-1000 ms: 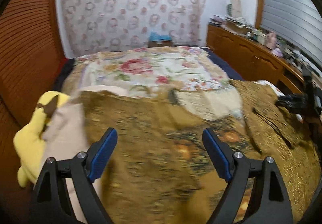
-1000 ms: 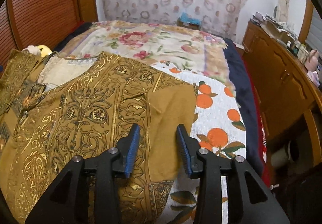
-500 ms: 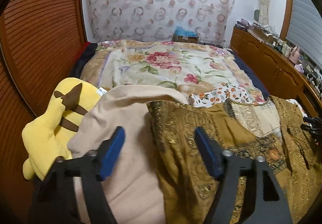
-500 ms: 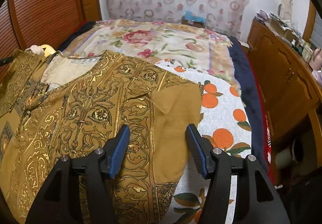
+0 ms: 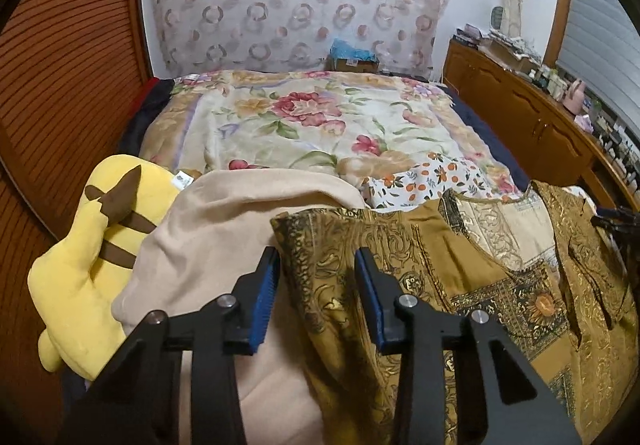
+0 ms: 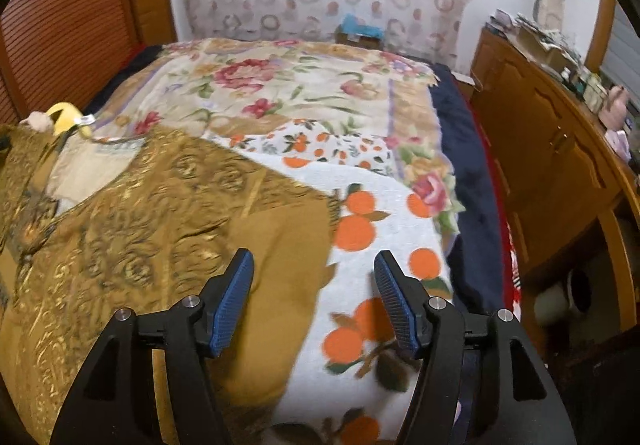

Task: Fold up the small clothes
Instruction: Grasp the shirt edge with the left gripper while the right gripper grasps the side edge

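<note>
- Left wrist view: gold-patterned mustard top spread face-up across the near end of the bed, on a beige blanket and an orange-print towel, beside a yellow plush toy.
- Progress, as judged – barely begun: both sleeves out flat, neckline open, no fold visible yet; all folding left to do.
- Orientation: neckline toward the floral quilt, hem toward the cameras – long axis running away from the viewer, sleeves out to either side.
- Left gripper: jaws closing, fairly narrow, straddling the left sleeve's cuff edge; pads not yet pressing the cloth.
- Right gripper: jaws standing wide apart above the right sleeve end and the towel, gripping nothing; view blurred.
- Likely step in hand: taking both sleeve ends to fold them inward.
</note>
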`<action>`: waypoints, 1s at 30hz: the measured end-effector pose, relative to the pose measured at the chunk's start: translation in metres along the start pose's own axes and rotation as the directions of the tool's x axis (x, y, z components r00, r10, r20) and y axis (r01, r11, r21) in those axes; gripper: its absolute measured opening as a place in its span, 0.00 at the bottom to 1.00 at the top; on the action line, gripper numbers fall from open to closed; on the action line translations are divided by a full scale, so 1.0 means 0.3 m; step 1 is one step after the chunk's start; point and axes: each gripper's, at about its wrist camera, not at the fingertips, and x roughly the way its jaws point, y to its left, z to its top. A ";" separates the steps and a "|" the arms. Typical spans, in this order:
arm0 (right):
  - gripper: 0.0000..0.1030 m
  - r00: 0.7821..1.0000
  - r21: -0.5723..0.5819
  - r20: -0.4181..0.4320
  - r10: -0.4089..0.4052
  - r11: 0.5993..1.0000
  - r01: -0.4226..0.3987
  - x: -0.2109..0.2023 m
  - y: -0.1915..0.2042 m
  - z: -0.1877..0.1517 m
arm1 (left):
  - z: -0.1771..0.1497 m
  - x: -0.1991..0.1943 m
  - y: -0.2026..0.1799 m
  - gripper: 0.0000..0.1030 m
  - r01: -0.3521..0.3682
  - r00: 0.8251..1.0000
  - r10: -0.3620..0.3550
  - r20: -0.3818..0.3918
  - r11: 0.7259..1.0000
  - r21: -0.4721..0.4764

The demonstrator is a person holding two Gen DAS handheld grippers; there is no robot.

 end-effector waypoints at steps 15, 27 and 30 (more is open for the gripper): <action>0.06 0.996 -0.064 -0.008 0.094 0.994 -0.094 0.030 0.071 0.030 | 0.003 -0.032 -0.060 0.02 0.041 0.999 -0.042 0.016 0.999 0.034; 0.03 0.962 -0.042 0.255 0.091 0.996 -0.083 -0.319 0.117 -0.006 | -0.112 -0.390 -0.111 0.02 0.042 0.971 -0.043 0.237 0.999 0.006; 0.03 0.946 -0.044 0.308 0.097 0.995 -0.087 -0.430 0.131 -0.063 | -0.194 -0.481 -0.110 0.02 0.052 0.962 -0.052 0.268 0.999 0.008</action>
